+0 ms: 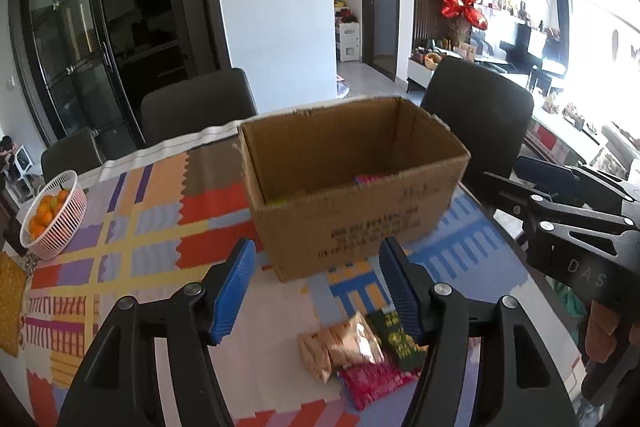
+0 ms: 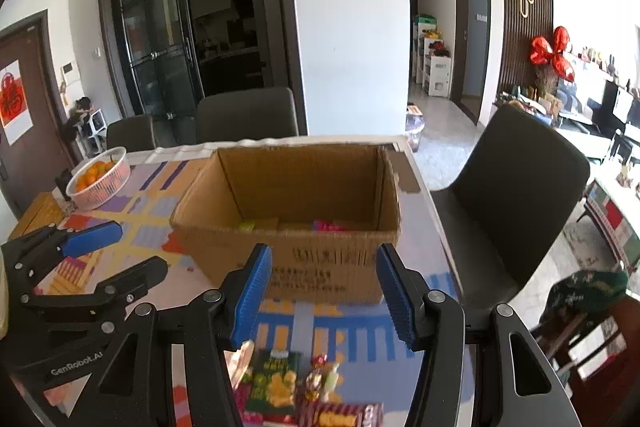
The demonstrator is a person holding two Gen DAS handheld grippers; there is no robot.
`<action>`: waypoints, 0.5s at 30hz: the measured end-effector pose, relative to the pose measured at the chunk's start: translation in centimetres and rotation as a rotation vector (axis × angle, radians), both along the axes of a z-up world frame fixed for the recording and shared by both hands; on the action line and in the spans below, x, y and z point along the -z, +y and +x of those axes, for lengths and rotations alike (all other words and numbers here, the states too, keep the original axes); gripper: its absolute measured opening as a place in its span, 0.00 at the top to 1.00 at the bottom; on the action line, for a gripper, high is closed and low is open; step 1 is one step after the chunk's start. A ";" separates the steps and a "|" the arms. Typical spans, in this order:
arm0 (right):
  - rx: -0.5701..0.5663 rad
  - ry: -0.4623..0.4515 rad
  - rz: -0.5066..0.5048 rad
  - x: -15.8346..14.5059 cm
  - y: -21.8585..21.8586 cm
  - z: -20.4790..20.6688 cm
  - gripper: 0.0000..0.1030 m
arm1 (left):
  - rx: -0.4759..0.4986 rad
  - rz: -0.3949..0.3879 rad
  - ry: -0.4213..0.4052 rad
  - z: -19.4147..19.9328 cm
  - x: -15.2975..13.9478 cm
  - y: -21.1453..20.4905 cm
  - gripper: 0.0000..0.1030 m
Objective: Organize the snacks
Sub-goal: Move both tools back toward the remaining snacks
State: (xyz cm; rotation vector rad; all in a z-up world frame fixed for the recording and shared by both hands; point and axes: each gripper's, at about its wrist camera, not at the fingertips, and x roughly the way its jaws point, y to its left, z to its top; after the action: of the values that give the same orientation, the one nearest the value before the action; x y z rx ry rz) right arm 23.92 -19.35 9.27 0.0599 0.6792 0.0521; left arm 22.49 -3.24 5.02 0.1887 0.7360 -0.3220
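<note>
Left hand-held gripper (image 2: 100, 247) marked "GenRobot.AI", right hand-held gripper (image 1: 516, 183) "DAS"

Cardboard box (image 1: 352, 183): plain brown corrugated board, matt, with a ragged torn rim and black print on its side. Tablecloth (image 1: 132, 227): matt patterned cloth. Snack packets (image 1: 352, 351): glossy crinkled foil and plastic film. Left gripper (image 1: 318, 291) and right gripper (image 2: 324, 291): matt black plastic frames, ribbed blue pads, bright metal pivot pins. Basket (image 1: 60, 223): white plastic lattice. Chair (image 2: 520, 187): dark, matt upholstery.

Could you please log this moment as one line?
left gripper: open | right gripper: open | brown cardboard box: partly filled | snack packets: on table
</note>
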 end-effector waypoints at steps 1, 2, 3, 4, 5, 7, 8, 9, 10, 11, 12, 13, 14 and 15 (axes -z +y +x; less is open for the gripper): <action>0.002 0.006 0.003 0.2 0.0 -0.3 0.46 | 0.001 0.005 0.006 -0.2 0.3 0.0 0.38; 0.004 0.012 0.006 0.5 -0.1 -0.6 0.46 | 0.002 0.009 0.013 -0.4 0.5 0.0 0.38; 0.009 0.020 0.009 1.0 -0.1 -0.9 0.46 | 0.006 0.012 0.019 -0.7 0.8 0.0 0.38; 0.011 0.026 0.012 1.3 -0.1 -1.1 0.46 | 0.008 0.012 0.025 -1.0 1.1 0.1 0.38; 0.012 0.035 0.017 1.6 -0.2 -1.4 0.46 | 0.006 0.012 0.031 -1.3 1.4 0.2 0.38; 0.013 0.058 0.024 2.3 -0.3 -1.9 0.46 | 0.006 0.014 0.046 -1.7 2.2 0.4 0.38; 0.015 0.068 0.026 2.7 -0.2 -2.0 0.46 | 0.002 0.014 0.054 -2.0 2.6 0.6 0.38; 0.018 0.076 0.029 3.1 -0.2 -2.3 0.46 | 0.001 0.014 0.066 -2.3 3.1 0.7 0.38; 0.020 0.086 0.031 3.6 -0.2 -2.5 0.46 | 0.001 0.013 0.073 -2.4 3.5 0.8 0.38; 0.021 0.093 0.030 3.9 0.0 -2.8 0.46 | 0.001 0.013 0.085 -2.7 4.0 0.9 0.38; 0.022 0.102 0.030 4.3 0.0 -3.0 0.46 | 0.001 0.015 0.092 -2.9 4.3 0.9 0.38; 0.023 0.112 0.030 4.8 0.0 -3.2 0.46 | 0.001 0.017 0.101 -3.0 4.7 1.0 0.38; 0.024 0.120 0.029 5.1 0.1 -3.3 0.46 | 0.004 0.020 0.111 -3.2 5.1 1.0 0.38; 0.026 0.131 0.027 5.5 0.1 -3.5 0.46 | 0.008 0.024 0.119 -3.4 5.5 1.0 0.38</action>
State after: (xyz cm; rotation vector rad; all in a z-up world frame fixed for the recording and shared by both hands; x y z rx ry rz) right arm 20.42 -19.22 3.77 0.0985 0.8088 0.0324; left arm 19.11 -2.26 -0.49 0.1968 0.8571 -0.3344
